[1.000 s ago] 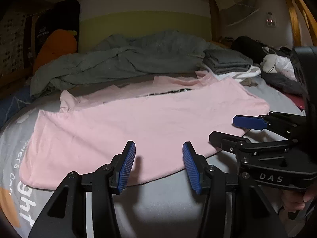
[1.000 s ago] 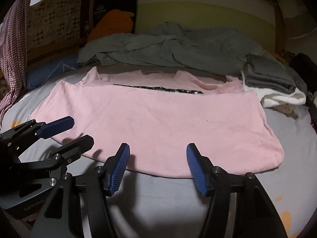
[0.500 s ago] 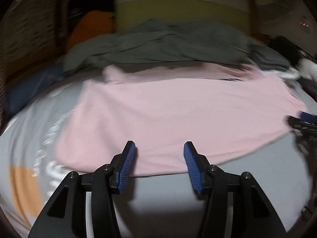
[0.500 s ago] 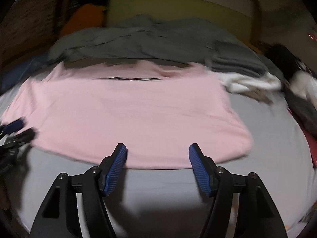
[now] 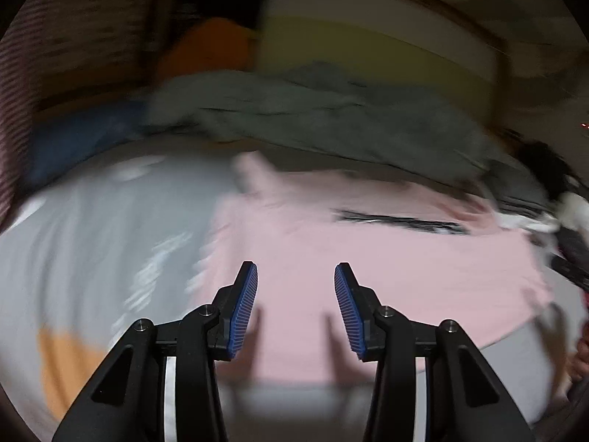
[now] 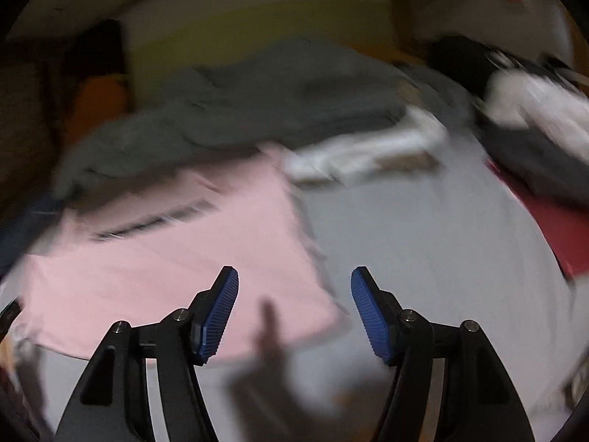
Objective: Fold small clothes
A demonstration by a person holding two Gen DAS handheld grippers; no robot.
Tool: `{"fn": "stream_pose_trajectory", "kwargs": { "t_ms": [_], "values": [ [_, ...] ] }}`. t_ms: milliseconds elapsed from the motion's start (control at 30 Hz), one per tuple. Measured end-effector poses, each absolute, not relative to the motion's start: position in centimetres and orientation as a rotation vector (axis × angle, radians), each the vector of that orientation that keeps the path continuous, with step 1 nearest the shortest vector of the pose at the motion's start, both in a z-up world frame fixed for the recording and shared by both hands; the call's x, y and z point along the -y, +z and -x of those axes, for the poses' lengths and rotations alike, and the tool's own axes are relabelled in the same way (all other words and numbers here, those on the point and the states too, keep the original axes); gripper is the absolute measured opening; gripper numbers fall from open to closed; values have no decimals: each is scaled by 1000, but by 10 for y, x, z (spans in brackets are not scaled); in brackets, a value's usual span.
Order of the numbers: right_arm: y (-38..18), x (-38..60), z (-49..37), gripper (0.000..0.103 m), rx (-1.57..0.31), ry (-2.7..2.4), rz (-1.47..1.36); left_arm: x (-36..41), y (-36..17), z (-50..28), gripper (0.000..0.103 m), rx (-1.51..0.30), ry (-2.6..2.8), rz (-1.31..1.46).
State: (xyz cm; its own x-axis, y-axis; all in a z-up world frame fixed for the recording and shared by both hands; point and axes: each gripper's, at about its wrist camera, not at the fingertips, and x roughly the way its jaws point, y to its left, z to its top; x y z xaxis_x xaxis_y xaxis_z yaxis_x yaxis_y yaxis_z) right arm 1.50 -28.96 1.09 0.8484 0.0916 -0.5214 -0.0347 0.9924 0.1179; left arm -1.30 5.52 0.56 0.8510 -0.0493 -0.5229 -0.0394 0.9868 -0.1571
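A pink shirt (image 5: 386,258) lies spread flat on the grey bedsheet (image 5: 92,228), with a dark printed strip near its collar. My left gripper (image 5: 295,307) is open and empty, just above the shirt's near-left hem. In the right wrist view the shirt (image 6: 176,254) fills the left half. My right gripper (image 6: 294,311) is open and empty over the shirt's near-right corner. Both views are motion-blurred.
A crumpled grey blanket (image 5: 331,118) lies behind the shirt. An orange cushion (image 5: 210,48) sits at the back left. Folded grey and white clothes (image 6: 368,147) lie at the right, with dark and white garments (image 6: 533,118) and a red cloth (image 6: 552,228) beyond.
Both grippers have moved apart along the near hem: the left one toward the shirt's left side, the right one toward its right corner. Both stay open.
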Motion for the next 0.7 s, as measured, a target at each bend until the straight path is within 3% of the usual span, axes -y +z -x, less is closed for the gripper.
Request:
{"fn": "stream_pose_trajectory", "kwargs": {
  "t_ms": [167,367,700],
  "values": [
    [30,215,-68,66,-605,300,24,-18,13,-57,42,-661,-162,44],
    [-7,158,-137,66,-754,315,71,9,-17,-115,43,-755,-209,-22],
    [-38,177,-168,64,-849,172,57,-14,-33,-131,39,-828,-118,48]
  ]
}}
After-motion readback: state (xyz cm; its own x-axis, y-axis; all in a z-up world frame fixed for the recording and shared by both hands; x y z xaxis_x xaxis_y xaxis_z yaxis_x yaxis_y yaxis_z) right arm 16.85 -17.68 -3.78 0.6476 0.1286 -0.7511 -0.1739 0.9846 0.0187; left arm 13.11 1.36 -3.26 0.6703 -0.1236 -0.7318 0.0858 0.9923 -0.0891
